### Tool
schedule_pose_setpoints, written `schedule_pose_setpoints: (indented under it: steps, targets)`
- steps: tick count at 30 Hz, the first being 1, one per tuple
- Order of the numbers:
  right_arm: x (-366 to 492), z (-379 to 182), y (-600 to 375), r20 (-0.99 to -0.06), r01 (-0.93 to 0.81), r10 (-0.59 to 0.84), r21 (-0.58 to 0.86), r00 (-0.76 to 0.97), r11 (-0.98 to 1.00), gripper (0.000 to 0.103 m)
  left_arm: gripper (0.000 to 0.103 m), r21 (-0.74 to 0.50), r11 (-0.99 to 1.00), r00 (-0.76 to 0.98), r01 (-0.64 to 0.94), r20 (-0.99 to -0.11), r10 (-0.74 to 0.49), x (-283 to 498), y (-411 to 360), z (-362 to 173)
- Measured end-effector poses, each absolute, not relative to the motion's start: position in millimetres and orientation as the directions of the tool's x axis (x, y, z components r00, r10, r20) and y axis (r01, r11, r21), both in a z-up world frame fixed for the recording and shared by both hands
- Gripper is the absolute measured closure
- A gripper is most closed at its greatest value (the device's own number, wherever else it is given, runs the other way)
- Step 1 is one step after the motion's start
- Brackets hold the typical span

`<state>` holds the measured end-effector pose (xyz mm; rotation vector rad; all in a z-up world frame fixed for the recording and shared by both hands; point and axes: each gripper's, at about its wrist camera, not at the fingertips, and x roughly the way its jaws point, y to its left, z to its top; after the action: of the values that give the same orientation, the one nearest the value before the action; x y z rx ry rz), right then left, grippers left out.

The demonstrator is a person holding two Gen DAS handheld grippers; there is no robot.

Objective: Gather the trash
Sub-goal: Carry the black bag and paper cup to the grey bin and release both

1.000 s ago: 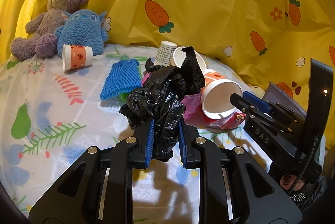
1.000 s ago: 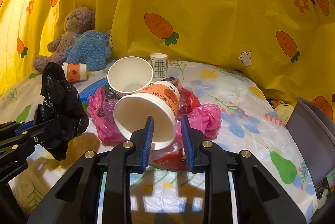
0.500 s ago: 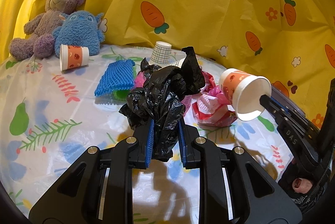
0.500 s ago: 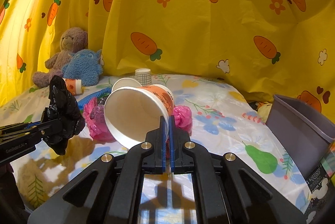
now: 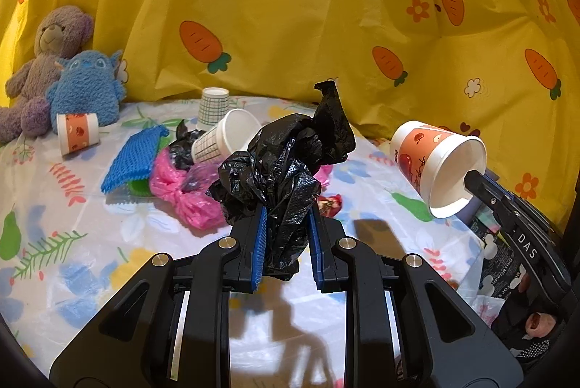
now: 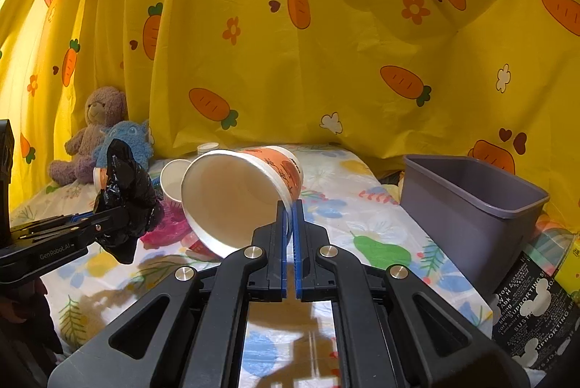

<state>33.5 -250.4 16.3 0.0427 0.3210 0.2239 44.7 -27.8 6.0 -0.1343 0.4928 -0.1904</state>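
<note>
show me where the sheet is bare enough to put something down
Bare sheet lies near the camera, below the blue mesh and pink bag. Another free strip runs between the held cup and the grey bin. It is crowded mid-sheet, where the checked cups, bags and mesh pile together.

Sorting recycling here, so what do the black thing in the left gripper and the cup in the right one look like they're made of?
Black bag: thin glossy plastic film, crumpled and creased. Orange-printed cup: likely coated paper, matte white inside, rolled rim.
</note>
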Motion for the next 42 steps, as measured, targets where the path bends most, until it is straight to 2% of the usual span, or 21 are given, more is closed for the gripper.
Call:
schedule_pose_setpoints:
  steps: [6,15,21,27,42]
  targets:
    - [25.1,30.4,-282.5,-0.264,-0.119,0.126,0.043,0.956,0.992,0.099,0.084,-0.150,0.954,0.855,0.261,-0.422,-0.301,60.9,-72.7,23.0]
    - [40.3,49.7,-354.3,-0.195,0.115,-0.109,0.019,0.975,0.993,0.099,0.084,-0.101,0.873,0.800,0.477,-0.361,-0.479,107.4,-180.4,59.7]
    - [64.9,45.9,-397.7,-0.219,0.229,-0.215,0.042,0.952,0.972,0.099,0.084,-0.114,0.827,0.746,0.551,-0.377,-0.549,157.2,-245.0,65.4]
    - [81.8,39.9,-421.6,-0.253,0.293,-0.273,0.043,0.928,0.955,0.099,0.084,-0.184,0.768,0.662,0.613,-0.411,-0.627,204.4,-292.8,54.8]
    - [117.4,10.1,-452.4,-0.361,0.361,-0.325,0.035,0.874,0.932,0.099,0.084,-0.251,0.683,0.520,0.686,-0.488,-0.701,250.5,-346.3,24.3]
